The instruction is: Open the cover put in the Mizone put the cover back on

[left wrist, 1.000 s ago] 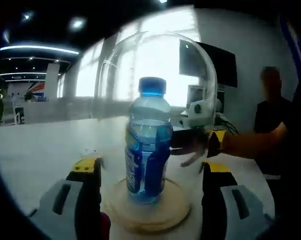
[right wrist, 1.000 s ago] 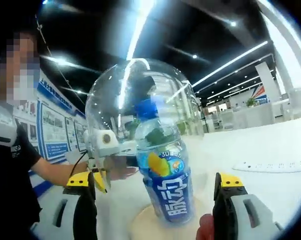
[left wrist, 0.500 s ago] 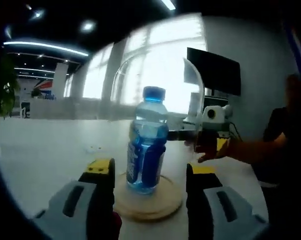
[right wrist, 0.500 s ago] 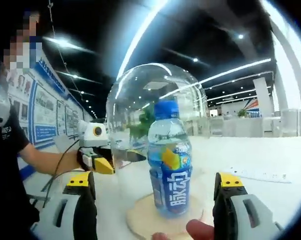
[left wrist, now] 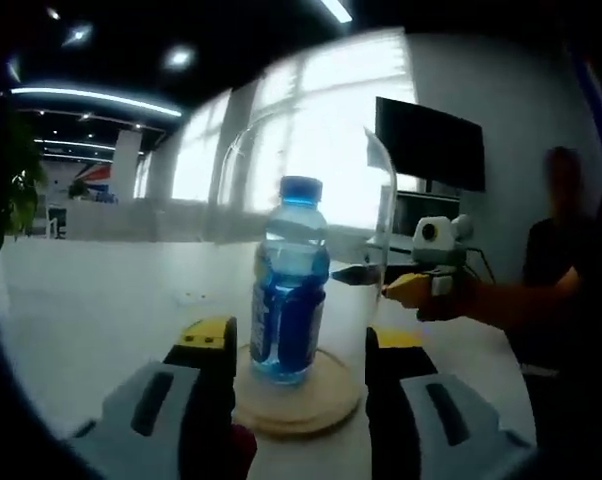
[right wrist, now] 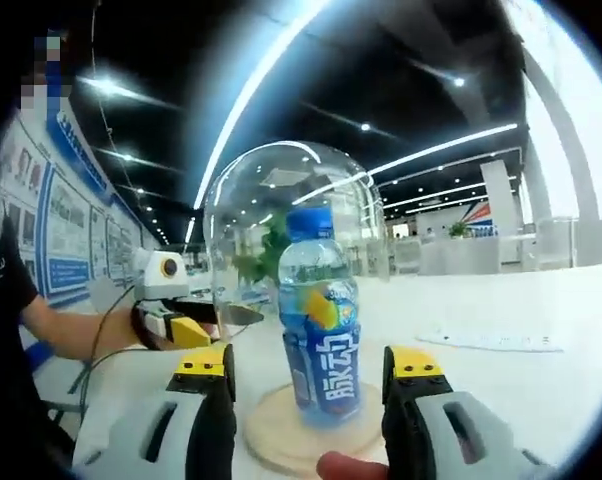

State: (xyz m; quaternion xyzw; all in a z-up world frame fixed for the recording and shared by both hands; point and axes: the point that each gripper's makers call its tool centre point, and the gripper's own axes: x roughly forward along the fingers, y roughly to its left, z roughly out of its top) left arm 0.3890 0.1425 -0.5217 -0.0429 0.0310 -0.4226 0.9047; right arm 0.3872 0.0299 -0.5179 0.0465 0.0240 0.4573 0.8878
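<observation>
Left gripper view: your left hand-held gripper [left wrist: 299,350] is open before the Mizone bottle [left wrist: 289,283], upright on the wooden base [left wrist: 311,405] under the glass cover [left wrist: 306,225].

Right gripper view: your right hand-held gripper [right wrist: 307,370] is open, framing that bottle on the tabletop [right wrist: 541,350].

Glass dome cover [right wrist: 281,250] now down around Mizone bottle [right wrist: 321,320] on wooden base [left wrist: 301,400]; both grippers' jaws narrower than before.

Looks to me like open-plan office or showroom hall — long strip ceiling lights [right wrist: 281,60], tall bright windows [left wrist: 311,140], wall-mounted dark monitor [left wrist: 428,145], poster boards along wall [right wrist: 36,220], potted plant [left wrist: 16,190], wide white tabletop [left wrist: 91,310] — no domestic fittings.
</observation>
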